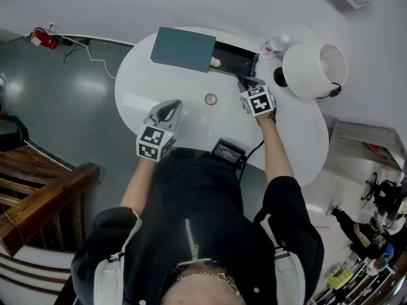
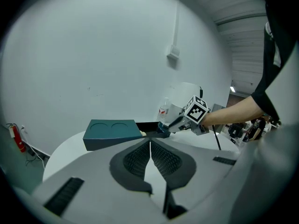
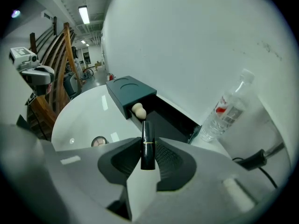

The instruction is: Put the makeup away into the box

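Observation:
A teal box [image 1: 183, 49] lies at the back of the white round table [image 1: 140, 88], its black drawer [image 1: 234, 59] pulled out to the right. A beige sponge [image 1: 215, 62] sits in the drawer beside the teal sleeve. My right gripper [image 3: 148, 149] hangs just in front of the drawer, shut on a black lipstick tube [image 3: 147, 129] that stands upright between the pads. A small round compact [image 1: 210, 98] lies on the table in front of the box. My left gripper [image 1: 170, 107] hovers near the table's front, shut and empty, and points at the teal box [image 2: 110, 133].
A clear water bottle [image 1: 275, 45] and a white lamp [image 1: 315, 68] with a black cord stand right of the drawer. A black device [image 1: 227, 151] sits at the table's near edge. Grey floor and a wooden stair rail [image 1: 44, 202] lie to the left.

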